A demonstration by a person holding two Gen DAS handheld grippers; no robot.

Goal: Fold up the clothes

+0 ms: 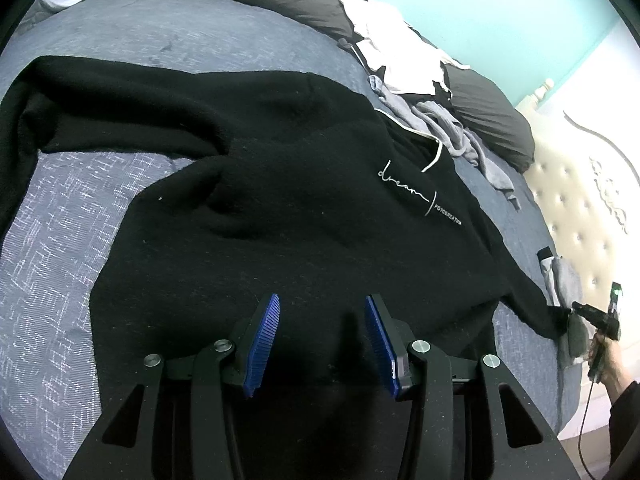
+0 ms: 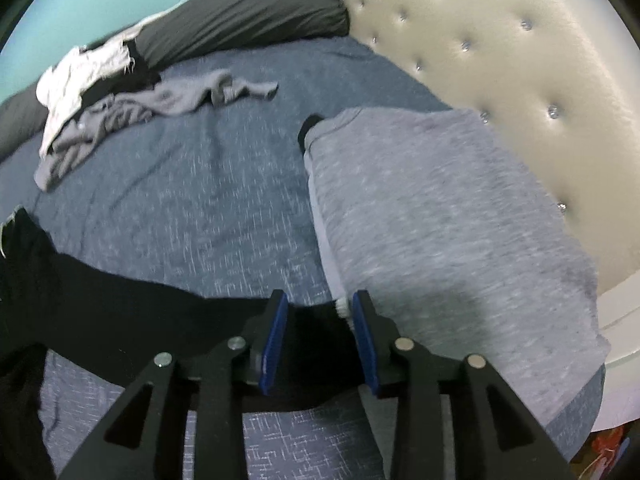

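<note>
A black hoodie (image 1: 280,200) with a white "dream" print lies front up, spread across the blue bedspread (image 1: 52,240). My left gripper (image 1: 322,312) hovers open over its hem, with nothing between the blue pads. The hoodie's right sleeve (image 2: 120,312) stretches out toward the bed's edge. Its cuff sits between the pads of my right gripper (image 2: 320,308), which is closed on it. In the left wrist view the right gripper (image 1: 576,307) shows at the sleeve's end, held by a hand (image 1: 604,360).
A folded grey garment (image 2: 440,220) lies just right of the right gripper, beside the cream tufted headboard (image 2: 500,60). A heap of grey, white and black clothes (image 2: 100,100) lies at the far side by dark pillows (image 2: 240,16). A turquoise wall stands behind.
</note>
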